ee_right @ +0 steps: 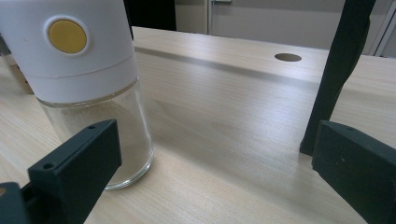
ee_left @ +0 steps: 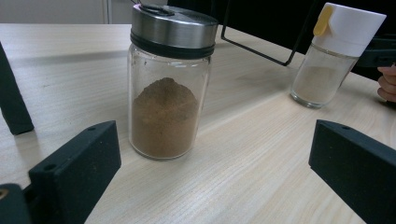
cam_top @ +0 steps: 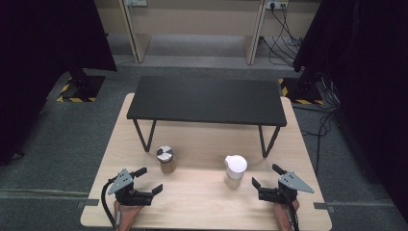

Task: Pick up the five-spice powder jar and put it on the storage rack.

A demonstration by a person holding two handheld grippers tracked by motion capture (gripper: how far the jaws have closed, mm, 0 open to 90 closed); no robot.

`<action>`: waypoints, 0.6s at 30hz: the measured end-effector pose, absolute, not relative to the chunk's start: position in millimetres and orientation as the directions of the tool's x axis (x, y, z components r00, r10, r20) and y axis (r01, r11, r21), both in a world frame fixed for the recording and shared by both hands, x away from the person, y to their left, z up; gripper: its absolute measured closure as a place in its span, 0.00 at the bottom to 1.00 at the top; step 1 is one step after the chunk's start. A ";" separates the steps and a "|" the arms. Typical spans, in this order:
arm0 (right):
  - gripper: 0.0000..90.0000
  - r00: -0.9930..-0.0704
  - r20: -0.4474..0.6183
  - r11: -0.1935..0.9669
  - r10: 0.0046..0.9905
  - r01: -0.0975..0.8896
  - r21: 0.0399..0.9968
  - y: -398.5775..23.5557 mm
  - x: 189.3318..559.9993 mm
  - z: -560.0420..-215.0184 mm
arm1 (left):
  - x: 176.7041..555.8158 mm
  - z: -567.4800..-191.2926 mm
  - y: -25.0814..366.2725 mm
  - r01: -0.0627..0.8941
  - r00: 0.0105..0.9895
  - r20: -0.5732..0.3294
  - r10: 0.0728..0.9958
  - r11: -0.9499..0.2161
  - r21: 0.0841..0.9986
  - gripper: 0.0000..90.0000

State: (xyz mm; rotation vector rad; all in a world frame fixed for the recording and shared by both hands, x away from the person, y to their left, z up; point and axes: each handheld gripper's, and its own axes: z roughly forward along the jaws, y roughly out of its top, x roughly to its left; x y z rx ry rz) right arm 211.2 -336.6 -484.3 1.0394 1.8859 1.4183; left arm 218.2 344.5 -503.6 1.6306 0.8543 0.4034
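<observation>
Near the front left corner of the wooden table [cam_top: 293,144], the left gripper [cam_top: 149,181] is hovering with its jaws spread wide and nothing between them. It is facing the spice jar [cam_top: 166,160], which is standing upright just ahead of it, left of the table's middle and in front of the black shelf [cam_top: 207,101]. In the left gripper view this jar [ee_left: 166,84], steel-lidded and about half full of brown powder, is sitting between and beyond the two jaws, so the gripper looks lined up to close on its glass body.

Right of the middle, the white-capped shaker [cam_top: 235,171] is standing upright, well apart from the jar. The right gripper [cam_top: 266,177], near the front right corner, is likewise gaping open and gripping nothing. In the right gripper view the shaker [ee_right: 84,74] is sitting off toward the left jaw rather than centred, so that hand probably needs shifting before a grasp.

Both containers are waiting untouched, each set before its own gripper.
</observation>
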 end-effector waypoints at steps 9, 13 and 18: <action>0.02 -0.548 0.019 0.142 0.836 0.250 0.958 -337.0 211.5 -484.4 | 218.4 -503.2 344.2 0.309 0.672 -0.185 0.717 -0.044 0.950 0.02; 0.02 -0.545 0.025 0.136 0.838 0.252 0.958 -337.6 211.3 -484.8 | 218.5 -503.2 344.5 0.313 0.670 -0.190 0.717 -0.040 0.949 0.02; 0.02 -0.542 0.040 0.121 0.839 0.258 0.959 -339.6 211.7 -485.8 | 218.7 -504.2 345.7 0.318 0.667 -0.203 0.717 -0.027 0.948 0.02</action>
